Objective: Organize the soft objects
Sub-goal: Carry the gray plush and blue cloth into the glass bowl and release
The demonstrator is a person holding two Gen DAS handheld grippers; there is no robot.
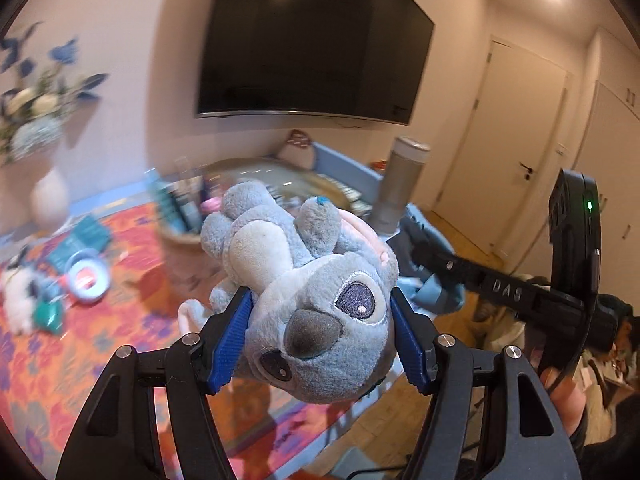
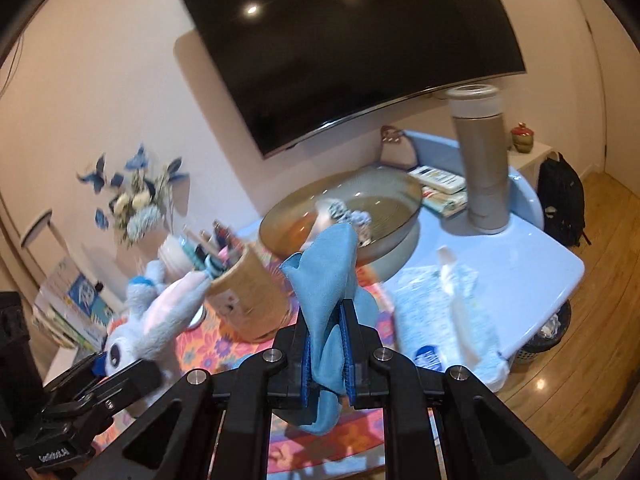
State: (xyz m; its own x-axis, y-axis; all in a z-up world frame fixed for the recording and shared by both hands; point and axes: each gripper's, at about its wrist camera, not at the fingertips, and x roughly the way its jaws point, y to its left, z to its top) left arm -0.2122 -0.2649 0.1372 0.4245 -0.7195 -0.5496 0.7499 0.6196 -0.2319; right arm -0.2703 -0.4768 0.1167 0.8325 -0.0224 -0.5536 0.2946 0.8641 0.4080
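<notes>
- We hold 2 claws above a light blue worktop (image 2: 532, 256), 1 in each hand.
- The left claw (image 1: 320, 336) stands partly open with its 2 blue pads (image 1: 230, 344) pressed against the sides of a grey-blue plush toy (image 1: 312, 288), gripping it at the head.
- The plush toy is clear of the worktop. In the left wrist view its face with 2 dark eyes and a grey nose points toward the camera, and its body and limbs extend away from the claw.
- In the right wrist view the same plush toy (image 2: 160, 312) appears at lower left, long pink-lined ear up, held in the left claw (image 2: 100, 372).
- The right claw (image 2: 326, 344) is clamped tight on a light blue cloth (image 2: 328, 280). The cloth rises in a folded peak above the pads and hangs in a fold below them.
- In the left wrist view the right claw (image 1: 420, 244) enters from the right with the light blue cloth (image 1: 440, 292) bunched at its tip.
- A floral orange mat (image 1: 132, 292) covers part of the worktop.
- On the worktop we see a wide glass bowl (image 2: 344, 208) with small items inside that we cannot identify, a round wooden holder (image 2: 248, 292) filled with pens just beside the bowl, a tall grey cylinder (image 2: 482, 160) behind, and a white-and-blue wipes pack (image 2: 440, 312) near the front edge.
- A dark wall-mounted screen (image 2: 352, 44) hangs behind the worktop, with a vase of blue and white flowers (image 2: 136, 200) to its left.
</notes>
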